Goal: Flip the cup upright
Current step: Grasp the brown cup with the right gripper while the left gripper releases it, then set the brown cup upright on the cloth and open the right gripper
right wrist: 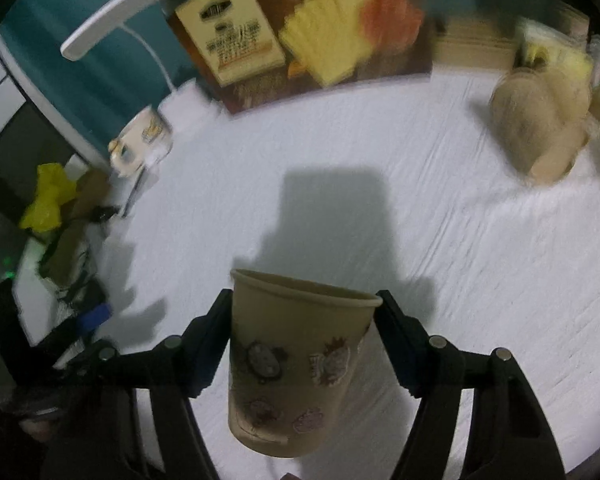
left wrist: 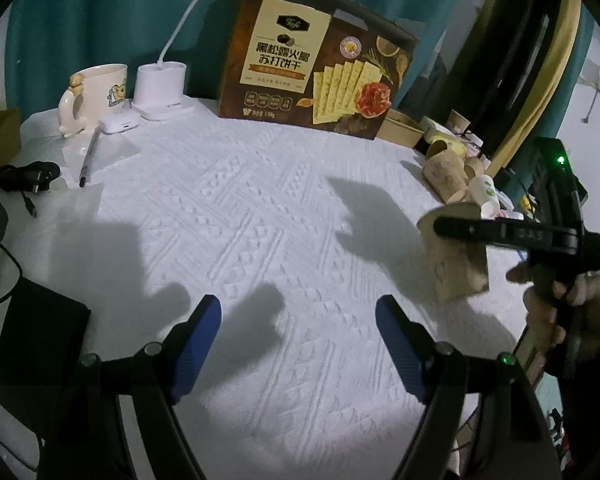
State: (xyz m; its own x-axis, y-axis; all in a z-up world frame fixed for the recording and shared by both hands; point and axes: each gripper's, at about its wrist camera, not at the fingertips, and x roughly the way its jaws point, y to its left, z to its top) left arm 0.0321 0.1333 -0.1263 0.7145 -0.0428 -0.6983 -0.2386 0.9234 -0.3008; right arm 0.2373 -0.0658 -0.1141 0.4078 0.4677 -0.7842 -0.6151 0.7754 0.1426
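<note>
Cup (right wrist: 300, 360): pinched between my right gripper (right wrist: 304, 344) pads, off the tablecloth (right wrist: 440, 220), rim tilted away, probably mid-flip; view blurred.
Left gripper (left wrist: 298, 344): half-open, empty, waiting alongside.

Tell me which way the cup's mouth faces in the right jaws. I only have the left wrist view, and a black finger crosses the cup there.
Observer: In the right wrist view the cup has its rolled rim pointing away from the camera, with its base nearest the hand.
Operator: Confirm the grip on both sides.
Observer: The right gripper has its jaws shut on the cup, one on each side of the wall just below the rim.
Operator: Report any crushing.
Observer: None that I can see; the rim is a smooth oval and the wall shows no plain dent.
</note>
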